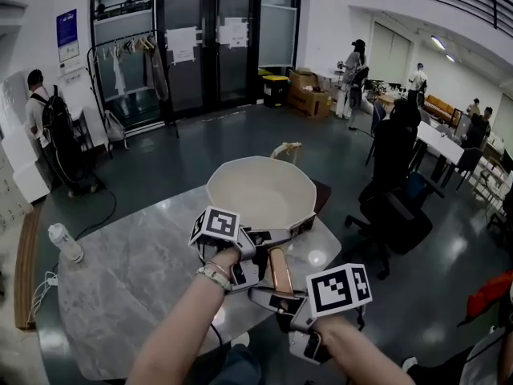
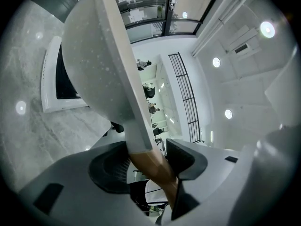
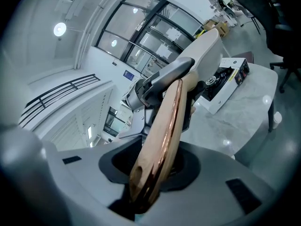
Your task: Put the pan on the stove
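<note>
Your left hand-held gripper (image 1: 271, 237) and right hand-held gripper (image 1: 276, 301) both clamp the pan (image 1: 260, 191) handle (image 1: 280, 271), probably to share its weight near the stove (image 2: 49, 86).

The left forearm (image 1: 176, 335) and the right forearm (image 1: 365, 355) are held bare and stretched forward, close together; a pale wristband (image 1: 213, 276) is worn on the left wrist. The left gripper (image 1: 276, 237) is turned inward to the right, and its jaws are closed on the pan handle (image 1: 280, 267) near the pan end. The right gripper (image 1: 276, 299) is turned inward to the left, just behind the other, and its jaws are clamped on the handle's free end.
</note>
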`<action>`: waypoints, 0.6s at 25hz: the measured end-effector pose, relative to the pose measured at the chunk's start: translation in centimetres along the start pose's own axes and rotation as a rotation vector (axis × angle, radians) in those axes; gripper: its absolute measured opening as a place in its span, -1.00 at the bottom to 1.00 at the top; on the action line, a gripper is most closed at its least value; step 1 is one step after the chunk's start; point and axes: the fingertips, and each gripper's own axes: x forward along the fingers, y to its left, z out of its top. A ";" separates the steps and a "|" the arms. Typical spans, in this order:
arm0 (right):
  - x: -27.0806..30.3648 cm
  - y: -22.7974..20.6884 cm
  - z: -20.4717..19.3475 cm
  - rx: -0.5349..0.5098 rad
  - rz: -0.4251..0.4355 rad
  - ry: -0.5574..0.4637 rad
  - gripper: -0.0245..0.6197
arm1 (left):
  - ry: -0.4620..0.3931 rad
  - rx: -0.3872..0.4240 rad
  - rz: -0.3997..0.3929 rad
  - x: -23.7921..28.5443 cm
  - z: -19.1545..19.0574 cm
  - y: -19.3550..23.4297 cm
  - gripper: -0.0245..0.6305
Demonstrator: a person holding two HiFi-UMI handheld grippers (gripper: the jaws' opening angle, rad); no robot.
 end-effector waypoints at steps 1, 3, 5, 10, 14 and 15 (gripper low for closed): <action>0.2 -0.5 0.3 0.000 -0.001 0.002 -0.54 | -0.001 -0.002 -0.001 0.2 0.4 0.4 -0.17; 0.8 -1.2 1.3 0.001 -0.004 0.006 -0.54 | -0.002 -0.005 -0.003 0.6 1.5 1.0 -0.17; 1.6 -1.7 2.5 0.005 -0.009 0.008 -0.54 | 0.002 -0.010 -0.004 0.7 2.9 1.5 -0.17; 3.3 -3.0 4.6 0.029 -0.020 0.020 -0.53 | 0.009 -0.040 -0.001 1.2 5.4 3.3 -0.17; 4.2 -4.2 5.7 0.041 -0.022 0.030 -0.53 | 0.009 -0.054 0.007 1.5 6.8 4.7 -0.17; 4.5 -4.5 5.9 0.042 -0.023 0.032 -0.53 | 0.009 -0.056 0.010 1.5 7.0 5.1 -0.17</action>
